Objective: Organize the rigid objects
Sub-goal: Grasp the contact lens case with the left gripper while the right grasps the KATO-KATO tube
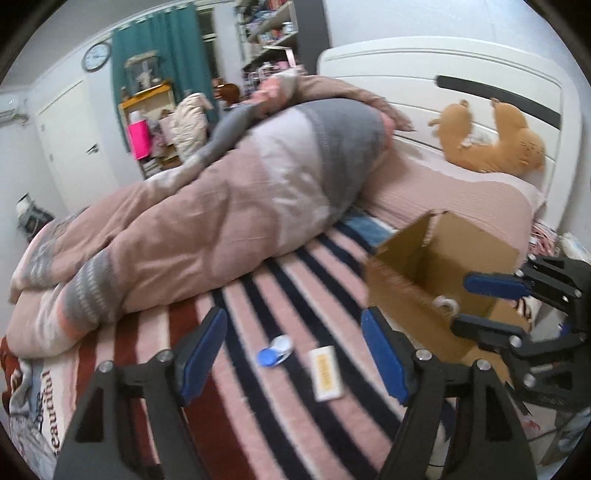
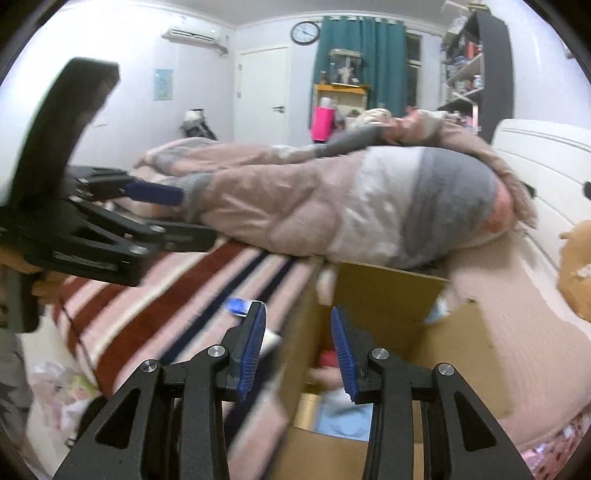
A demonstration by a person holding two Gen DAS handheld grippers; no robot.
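An open cardboard box (image 1: 436, 273) stands on the striped bed; the right wrist view (image 2: 388, 295) shows items inside it. A blue and white object (image 1: 275, 352) and a white card with a yellow label (image 1: 327, 373) lie on the blanket between my left gripper's (image 1: 295, 354) open, empty fingers. My right gripper (image 2: 299, 350) is open and empty above the box's near left edge. It shows at the right of the left wrist view (image 1: 465, 302), beside a tape roll (image 1: 447, 304) in the box. The left gripper (image 2: 181, 214) appears at the left of the right wrist view.
A bunched pink and grey duvet (image 1: 221, 192) fills the bed's middle. An orange plush cat (image 1: 495, 144) leans on the white headboard (image 1: 443, 74). Shelves (image 1: 269, 33) and a cluttered cabinet (image 1: 151, 110) stand beyond the bed.
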